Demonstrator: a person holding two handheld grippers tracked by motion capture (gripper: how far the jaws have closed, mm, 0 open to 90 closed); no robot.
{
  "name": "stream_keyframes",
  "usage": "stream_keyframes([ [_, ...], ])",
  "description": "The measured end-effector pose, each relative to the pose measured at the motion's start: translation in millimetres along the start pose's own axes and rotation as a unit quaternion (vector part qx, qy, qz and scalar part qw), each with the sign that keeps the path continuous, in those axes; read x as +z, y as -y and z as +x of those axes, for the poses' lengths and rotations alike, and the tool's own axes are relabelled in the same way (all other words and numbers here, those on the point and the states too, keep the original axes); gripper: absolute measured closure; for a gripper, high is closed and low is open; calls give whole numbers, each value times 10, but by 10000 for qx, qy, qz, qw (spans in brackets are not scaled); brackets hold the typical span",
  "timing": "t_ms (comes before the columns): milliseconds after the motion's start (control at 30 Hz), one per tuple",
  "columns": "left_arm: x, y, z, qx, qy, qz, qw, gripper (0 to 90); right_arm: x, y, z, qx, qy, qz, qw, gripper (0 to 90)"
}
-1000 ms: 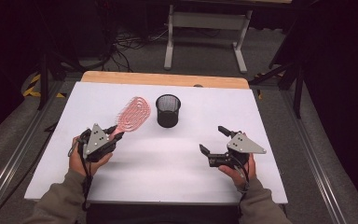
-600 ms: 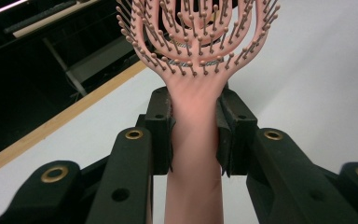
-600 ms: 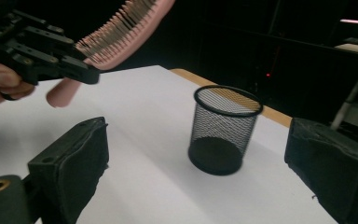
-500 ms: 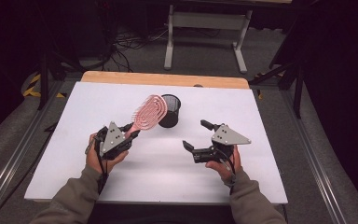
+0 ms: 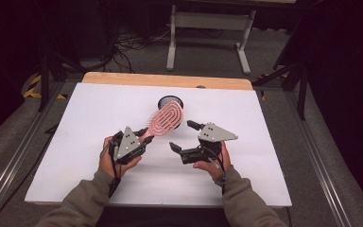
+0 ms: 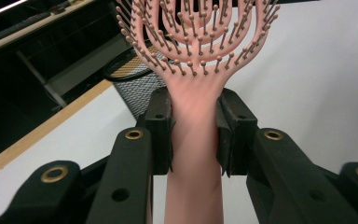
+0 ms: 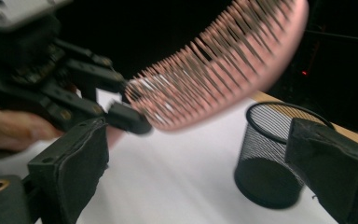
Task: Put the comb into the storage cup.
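A pink vented hairbrush (image 5: 164, 121) is held off the table by its handle (image 6: 193, 140), bristled head (image 6: 193, 32) pointing up and away toward the black mesh cup (image 5: 170, 102). My left gripper (image 5: 144, 137) is shut on that handle, both pads pressing its sides (image 6: 194, 130). The right gripper (image 5: 183, 136) stands open to the right of the brush, its jaws wide apart with nothing between them (image 7: 196, 172). In the right gripper view the brush head (image 7: 223, 65) hangs above the table and the mesh cup (image 7: 272, 158) stands upright beyond the jaws.
A white table top (image 5: 75, 118) carries everything, with a wooden strip (image 5: 165, 80) along its far edge. Behind it stands a grey metal frame (image 5: 208, 28) on a dark floor with cables. Metal rails run along both sides.
Both hands have drawn toward the middle of the table. The left gripper carried the brush to the right, its head now in front of the mesh cup. The right gripper shifted left and stays open.
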State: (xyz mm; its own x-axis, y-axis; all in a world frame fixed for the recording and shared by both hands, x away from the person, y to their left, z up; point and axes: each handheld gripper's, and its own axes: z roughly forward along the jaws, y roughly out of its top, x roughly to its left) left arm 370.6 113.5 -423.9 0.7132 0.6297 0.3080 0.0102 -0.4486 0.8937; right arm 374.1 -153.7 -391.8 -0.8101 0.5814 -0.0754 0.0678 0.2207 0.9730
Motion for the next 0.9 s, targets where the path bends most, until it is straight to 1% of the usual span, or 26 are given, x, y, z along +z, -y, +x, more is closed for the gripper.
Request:
stream_keyframes([
  [33,21,-7,-22,20,31,-17,10000,696,5,-22,16,13,55,-68,10000,72],
  [67,42,-14,-48,18,66,-19,10000,696,5,-22,16,13,55,-68,10000,72],
  [100,57,-23,-72,80,63,-2,9999,695,5,-46,23,77,70,-105,9999,75],
  [133,74,-28,-98,60,87,-30,9999,695,5,-46,23,77,70,-105,9999,75],
  [167,86,-34,-109,93,117,-29,9999,695,6,-60,23,140,151,-128,9997,80],
  [233,120,-41,-161,90,128,-18,9999,695,2,-64,19,169,152,-147,9996,82],
  [300,155,-30,-213,51,171,0,9998,696,-2,-57,14,289,110,-237,9992,67],
  [367,180,-26,-254,72,121,20,9999,696,-6,-37,5,393,110,-314,9987,64],
  [433,203,-14,-280,49,119,46,9999,696,-5,-17,2,494,103,-322,9982,61],
  [500,218,-3,-292,36,138,93,9999,696,-3,-9,5,540,94,-343,9979,73],
  [533,220,0,-299,51,119,121,9998,696,-9,0,6,624,110,-408,9972,121],
  [633,234,8,-313,46,131,141,9998,697,-42,6,0,742,150,-587,9954,231],
  [667,233,6,-320,76,123,145,9998,697,-42,6,0,742,150,-587,9954,231],
  [700,238,4,-326,115,140,152,9997,697,-49,8,-1,790,133,-620,9949,254],
  [733,237,4,-335,110,139,142,9997,697,-59,11,-5,806,100,-646,9946,279],
  [767,236,2,-339,144,120,146,9997,697,-70,11,-4,833,91,-694,9941,328],
  [800,237,1,-342,167,127,165,9996,697,-70,11,-4,833,91,-694,9941,328],
  [900,245,9,-354,207,124,189,9995,697,-71,9,4,805,24,-678,9944,398],
])
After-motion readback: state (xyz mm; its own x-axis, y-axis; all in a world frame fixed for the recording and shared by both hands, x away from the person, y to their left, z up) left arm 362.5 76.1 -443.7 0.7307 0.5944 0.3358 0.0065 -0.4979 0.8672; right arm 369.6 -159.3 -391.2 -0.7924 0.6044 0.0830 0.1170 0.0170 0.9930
